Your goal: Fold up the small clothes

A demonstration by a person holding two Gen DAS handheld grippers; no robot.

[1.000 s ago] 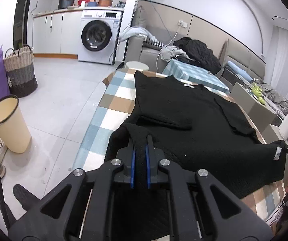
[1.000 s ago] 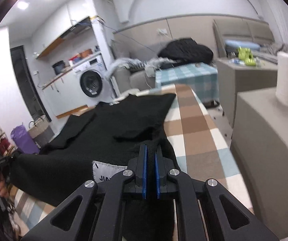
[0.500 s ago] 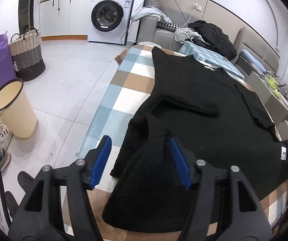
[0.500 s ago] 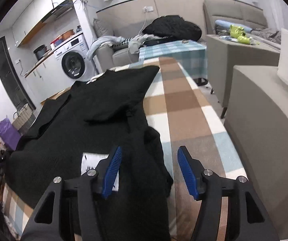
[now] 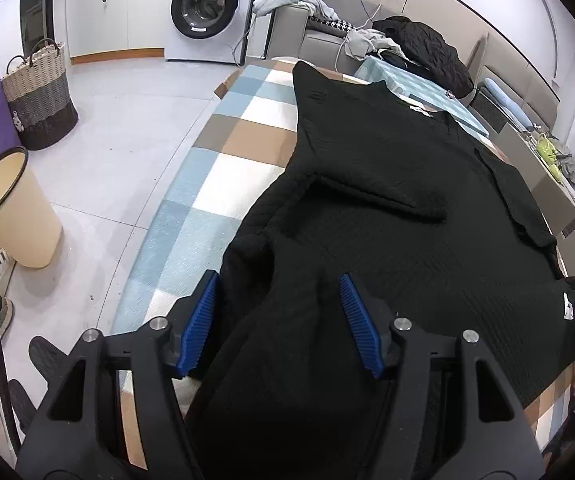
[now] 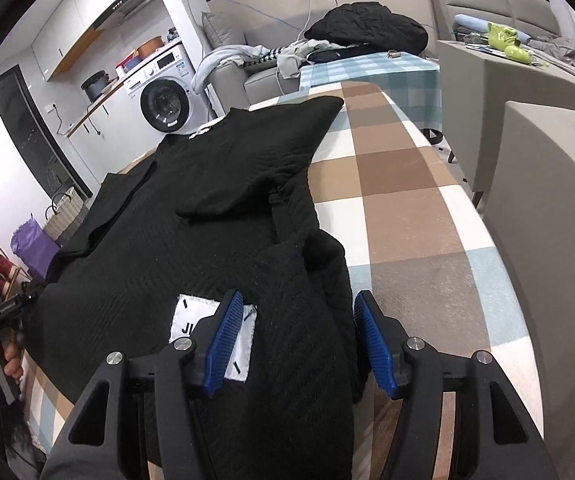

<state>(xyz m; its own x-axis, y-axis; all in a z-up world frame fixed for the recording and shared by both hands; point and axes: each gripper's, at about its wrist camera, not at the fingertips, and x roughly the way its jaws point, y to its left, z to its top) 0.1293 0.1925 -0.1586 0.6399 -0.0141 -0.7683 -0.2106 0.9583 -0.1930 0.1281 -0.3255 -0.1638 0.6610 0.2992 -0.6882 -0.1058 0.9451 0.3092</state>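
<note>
A black knit top lies spread on the checked table, with both sleeves folded across its body. My left gripper stands open over the garment's near left hem corner. The bunched cloth lies loose between the blue pads, which do not press on it. In the right wrist view the same top covers the left half of the table. My right gripper is open too, with the near right hem corner slack between its fingers. A white label shows beside it.
A cream bin, a woven basket and a washing machine stand on the floor to the left. A grey cabinet sits close on the right. Beyond is a teal checked table with a dark jacket.
Both grippers, shut on the hem corners a second ago, have opened and dropped lower towards the table. The released hem now lies bunched on the table.
</note>
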